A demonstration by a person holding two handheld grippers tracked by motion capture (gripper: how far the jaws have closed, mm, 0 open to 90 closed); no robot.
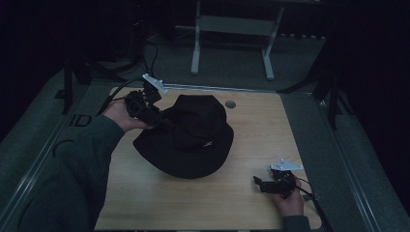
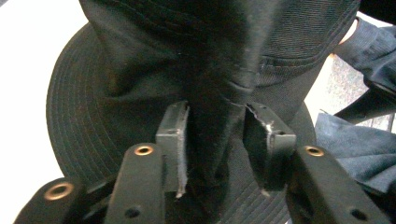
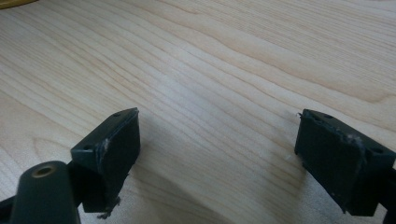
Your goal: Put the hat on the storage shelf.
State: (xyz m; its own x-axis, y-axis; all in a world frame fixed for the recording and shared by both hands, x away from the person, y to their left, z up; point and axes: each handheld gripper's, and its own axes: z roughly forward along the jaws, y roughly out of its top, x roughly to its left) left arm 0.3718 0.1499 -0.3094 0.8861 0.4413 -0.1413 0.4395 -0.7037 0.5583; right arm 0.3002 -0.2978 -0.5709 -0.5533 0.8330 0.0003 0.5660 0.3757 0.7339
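- Lying near the middle of the wooden table (image 1: 251, 193): black brimmed hat (image 1: 186, 137), crown up, small pale mark on its side.
- Small round grey disc (image 1: 230, 104) set in the tabletop just beyond the hat, apart from it.
- Beyond the far table edge: pale metal stand legs (image 1: 196, 48) on a grey floor; dark stands at both sides; room dim.
- Table grain light and bare under the right gripper (image 3: 217, 154) in its own view.
- Left gripper (image 1: 162, 116) at the hat's far-left side, jaws narrowed and clamped on a raised fold of the crown fabric, seen pinched between both pads in the left gripper view (image 2: 215, 140).
- Left hand (image 1: 118, 115) behind that gripper, green sleeve (image 1: 72, 179) reaching in from the lower left across the table edge.
- Right gripper low at the table's near-right corner in the high view (image 1: 261, 183), well apart from the hat, jaws spread wide, holding nothing.
- Right hand (image 1: 289, 200) gripping it from below, grey plate on top.
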